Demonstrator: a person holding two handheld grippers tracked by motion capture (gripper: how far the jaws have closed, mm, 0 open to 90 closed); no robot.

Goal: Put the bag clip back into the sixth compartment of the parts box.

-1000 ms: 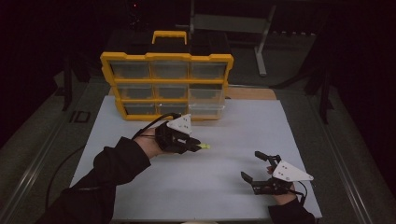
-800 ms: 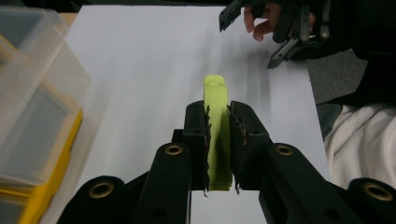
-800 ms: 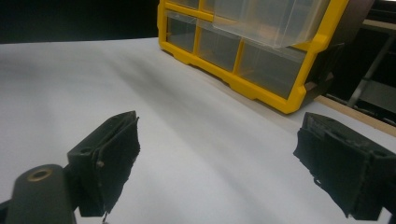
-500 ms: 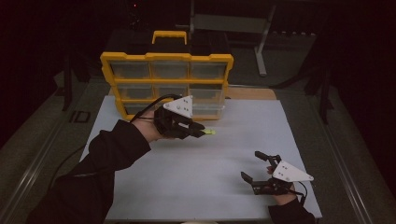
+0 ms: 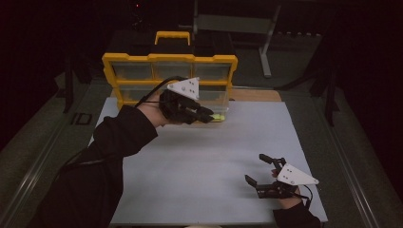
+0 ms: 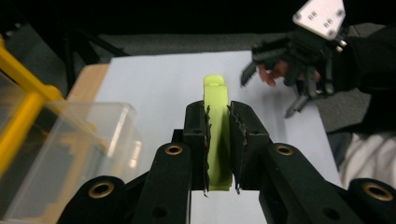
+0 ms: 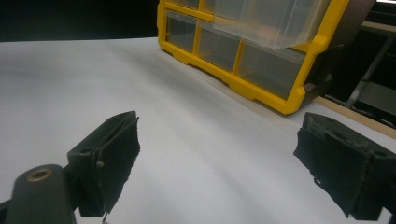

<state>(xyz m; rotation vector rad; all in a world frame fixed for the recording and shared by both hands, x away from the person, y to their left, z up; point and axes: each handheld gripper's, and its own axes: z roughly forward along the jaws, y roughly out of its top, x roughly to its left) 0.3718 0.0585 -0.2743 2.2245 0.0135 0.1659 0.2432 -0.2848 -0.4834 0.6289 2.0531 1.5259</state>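
Observation:
My left gripper [image 5: 209,115] is shut on a small yellow-green plastic piece [image 5: 217,117], held in the air just in front of the yellow drawer organizer [image 5: 168,59]. In the left gripper view the piece [image 6: 217,135] stands upright between the two pads and pokes out past them. A clear drawer [image 6: 70,154] juts from the organizer, close on the left of the jaws. My right gripper [image 5: 255,168] rests low on the white mat [image 5: 214,161] at the near right. Its jaws stand wide apart with nothing between them [image 7: 215,154].
The organizer [image 7: 261,88] stands upright at the far edge of the mat, with rows of clear drawers and a yellow handle on top. A wooden board [image 5: 252,95] shows beside it at the right. Dark floor and a metal stand lie beyond.
My left hand has risen and moved away from me toward the organizer, carrying the yellow-green piece. The right gripper has stayed where it was.

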